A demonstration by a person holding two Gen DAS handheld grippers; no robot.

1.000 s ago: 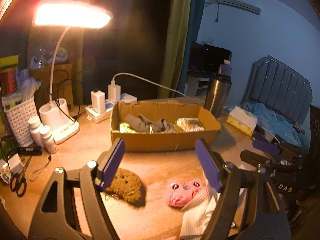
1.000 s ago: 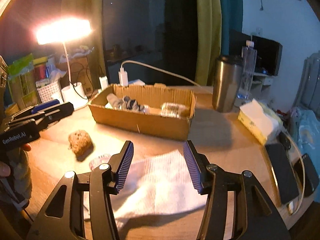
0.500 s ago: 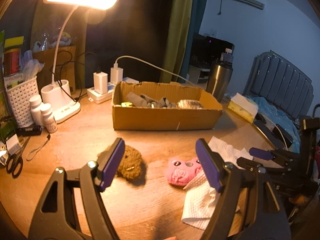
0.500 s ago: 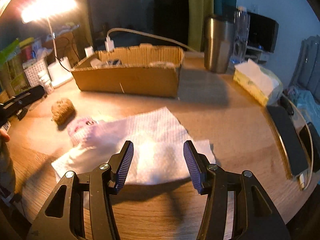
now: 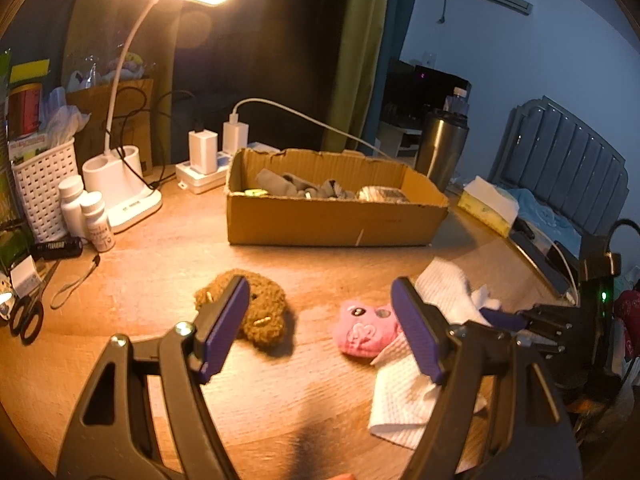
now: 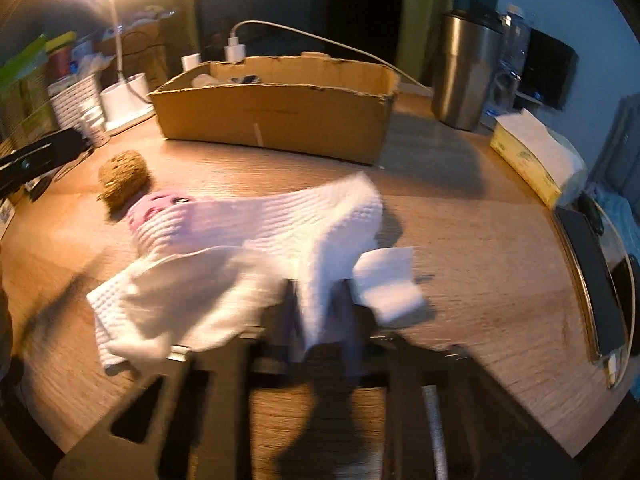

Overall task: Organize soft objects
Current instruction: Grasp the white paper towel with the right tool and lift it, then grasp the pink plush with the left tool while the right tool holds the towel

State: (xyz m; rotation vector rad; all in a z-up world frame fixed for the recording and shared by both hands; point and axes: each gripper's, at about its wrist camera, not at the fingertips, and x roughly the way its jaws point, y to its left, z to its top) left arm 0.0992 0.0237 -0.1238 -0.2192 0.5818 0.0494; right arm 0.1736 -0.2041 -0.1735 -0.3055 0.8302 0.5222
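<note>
Fingers of the right gripper [image 6: 320, 320] are pinched together on the near edge of the white cloth [image 6: 256, 248], a ridge of fabric standing up between them, though that view is smeared by motion and the tips themselves are half buried in the folds; the left gripper [image 5: 320, 328] has its purple fingers [image 5: 224, 320] spread wide with nothing between them, poised above the table [image 5: 140, 280]. From the right fingers the cloth runs away forward and to the left, its long axis slanting toward the pink plush toy [image 5: 364, 330], whose near side it overlaps; so the cloth belongs to the right hand, and lifting it will likely drag across the pink toy. Just ahead of the left fingers, the pink toy sits slightly right of centre and the brown plush toy [image 5: 256, 312] sits partly behind the left finger; both lie on the table, apart from each other, and both are nearer the left gripper than the right. Beyond them, straight ahead and well apart, stands the cardboard box [image 5: 332, 224], its long side facing the grippers, with grey cloth items already lying inside; I judge that the likely destination, so the coming move is up and forward over its near wall.
</note>
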